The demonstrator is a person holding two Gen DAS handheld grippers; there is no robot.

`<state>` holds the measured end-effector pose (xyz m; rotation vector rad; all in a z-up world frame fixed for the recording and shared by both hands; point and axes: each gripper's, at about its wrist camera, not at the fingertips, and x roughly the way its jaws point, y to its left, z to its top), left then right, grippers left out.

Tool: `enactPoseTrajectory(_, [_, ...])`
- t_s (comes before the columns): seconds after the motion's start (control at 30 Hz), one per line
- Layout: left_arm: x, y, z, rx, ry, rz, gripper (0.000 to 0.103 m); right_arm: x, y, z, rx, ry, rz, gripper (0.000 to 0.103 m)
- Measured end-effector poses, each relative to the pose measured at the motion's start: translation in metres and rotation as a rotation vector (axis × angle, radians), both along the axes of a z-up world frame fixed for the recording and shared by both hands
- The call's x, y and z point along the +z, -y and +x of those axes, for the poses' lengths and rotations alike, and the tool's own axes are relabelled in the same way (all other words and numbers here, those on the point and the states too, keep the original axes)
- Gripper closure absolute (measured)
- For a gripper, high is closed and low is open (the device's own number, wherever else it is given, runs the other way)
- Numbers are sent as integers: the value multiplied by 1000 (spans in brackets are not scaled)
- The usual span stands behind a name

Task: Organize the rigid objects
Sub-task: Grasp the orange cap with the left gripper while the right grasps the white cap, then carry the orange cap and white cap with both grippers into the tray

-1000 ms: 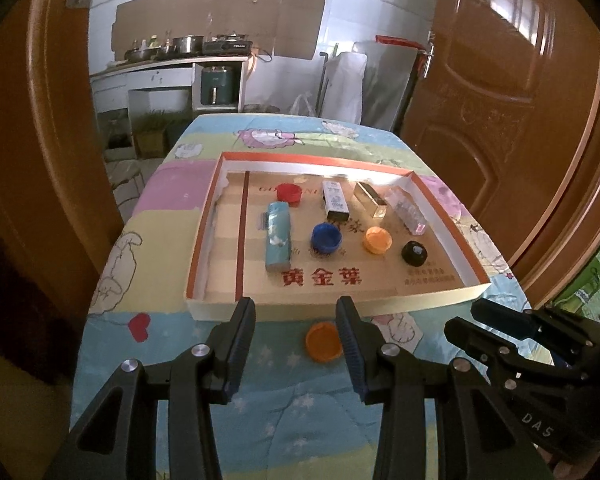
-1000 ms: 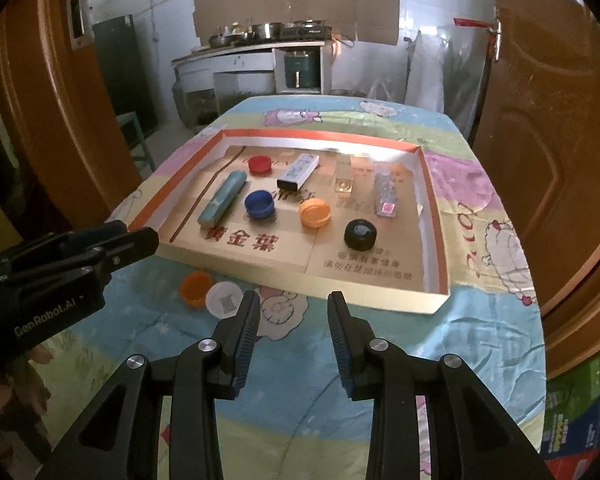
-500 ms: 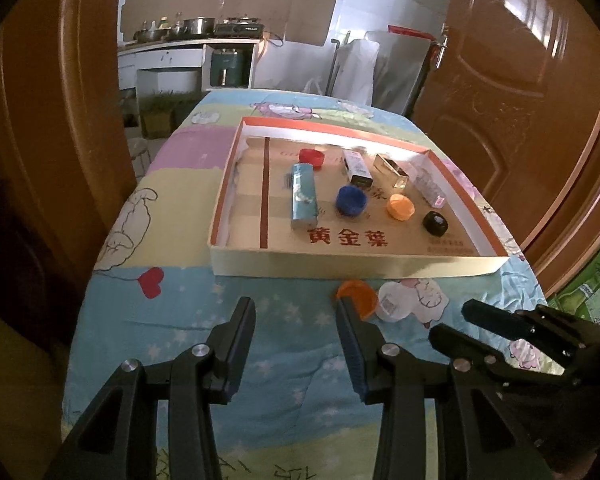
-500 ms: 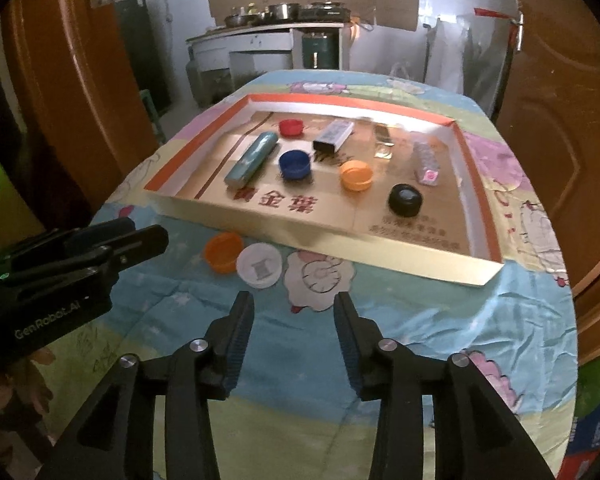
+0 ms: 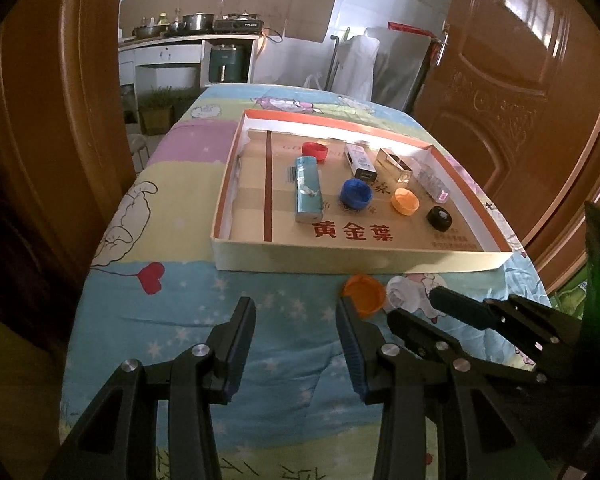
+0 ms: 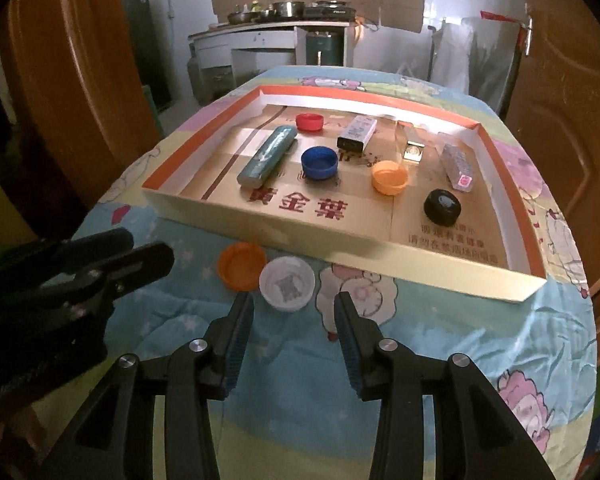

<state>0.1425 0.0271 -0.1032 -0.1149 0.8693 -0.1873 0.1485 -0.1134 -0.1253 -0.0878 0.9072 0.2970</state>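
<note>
An orange cap (image 5: 363, 294) and a white cap (image 5: 400, 292) lie side by side on the patterned cloth, just in front of the shallow cardboard tray (image 5: 340, 261). My left gripper (image 5: 295, 312) is open and holds nothing; the orange cap sits by its right fingertip. My right gripper (image 6: 293, 308) is open too, with the white cap (image 6: 287, 283) just beyond the gap between its fingers and the orange cap (image 6: 242, 266) to the left. In the tray (image 6: 380, 260) lie red, blue, orange and black caps and several small boxes.
Each gripper shows in the other's view: the right gripper (image 5: 416, 304) partly covers the white cap, and the left gripper (image 6: 100, 264) is at the left. Wooden doors flank the table. The cloth's near edge drops off close below the grippers.
The right gripper's jaws have widened, and it has come down and leftward until the white cap lines up with its gap. In the left view the orange cap has shifted from the gap to the right fingertip.
</note>
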Motion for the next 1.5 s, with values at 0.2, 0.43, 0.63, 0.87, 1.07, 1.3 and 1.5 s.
enactPoseTrajectory(0.2, [-3, 1, 3, -12, -9, 0, 61, -6, -7, 9, 10, -10, -13, 60])
enactPoseTrajectory(0.43, [-6, 6, 7, -36, -22, -7, 61, -7, -2, 9, 9, -12, -14, 73])
enactPoseTrajectory(0.63, [-7, 24, 9, -105, -27, -26, 61, -3, 13, 3, -23, -1, -19, 73])
enactPoseTrajectory(0.87, [-12, 43, 14, -147, -43, -1, 61, -5, 36, -5, -61, -7, -6, 73])
enactPoseTrajectory(1.07, [-22, 55, 26, -144, -67, 56, 61, -4, 52, -10, -85, 0, 11, 73])
enactPoseTrajectory(1.3, [-24, 63, 30, -148, -41, 94, 71, -4, 62, -13, -94, -7, 27, 73])
enactPoseTrajectory(1.5, [-23, 62, 27, -140, -34, 102, 72, -4, 61, -14, -91, -7, 34, 73])
